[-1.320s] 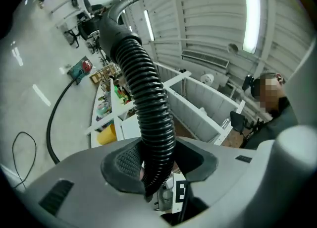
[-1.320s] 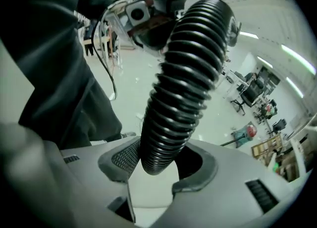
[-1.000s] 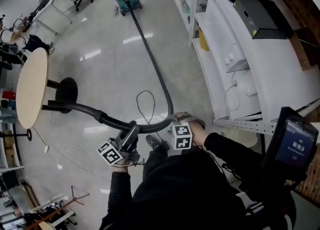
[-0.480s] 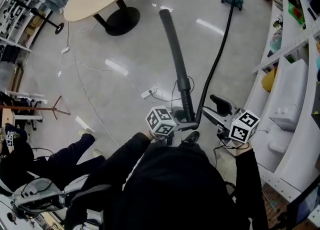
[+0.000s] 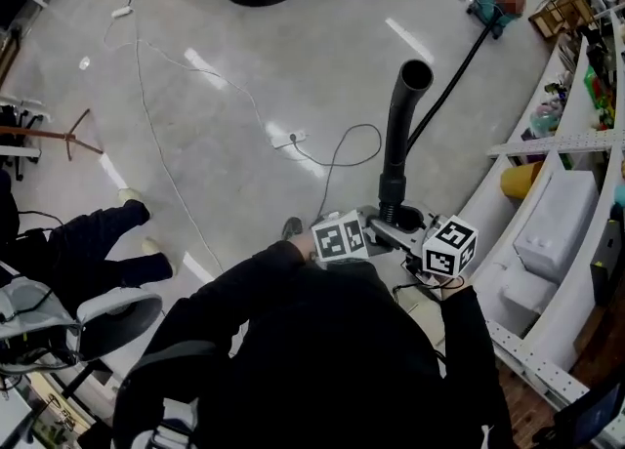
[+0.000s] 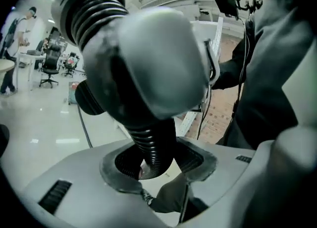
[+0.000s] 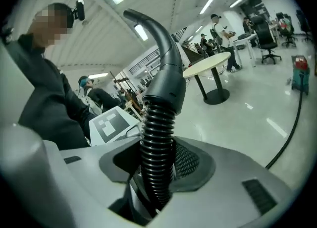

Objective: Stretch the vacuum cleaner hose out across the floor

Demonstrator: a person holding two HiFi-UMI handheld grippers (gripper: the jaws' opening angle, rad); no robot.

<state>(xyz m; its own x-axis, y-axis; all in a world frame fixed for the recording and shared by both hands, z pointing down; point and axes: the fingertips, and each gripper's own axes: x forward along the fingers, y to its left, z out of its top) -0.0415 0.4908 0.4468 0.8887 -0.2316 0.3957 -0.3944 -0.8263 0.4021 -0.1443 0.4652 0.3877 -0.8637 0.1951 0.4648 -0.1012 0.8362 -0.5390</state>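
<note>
The hose (image 5: 449, 86) runs over the floor (image 5: 244, 76) from the vacuum cleaner (image 5: 485, 18). Its ribbed end is lifted, well apart from the vacuum cleaner. The left gripper (image 6: 157, 165) has its jaws clamped on that ribbed part. The right gripper (image 7: 156, 182) jaws have just been closing and now clamp it too.
</note>
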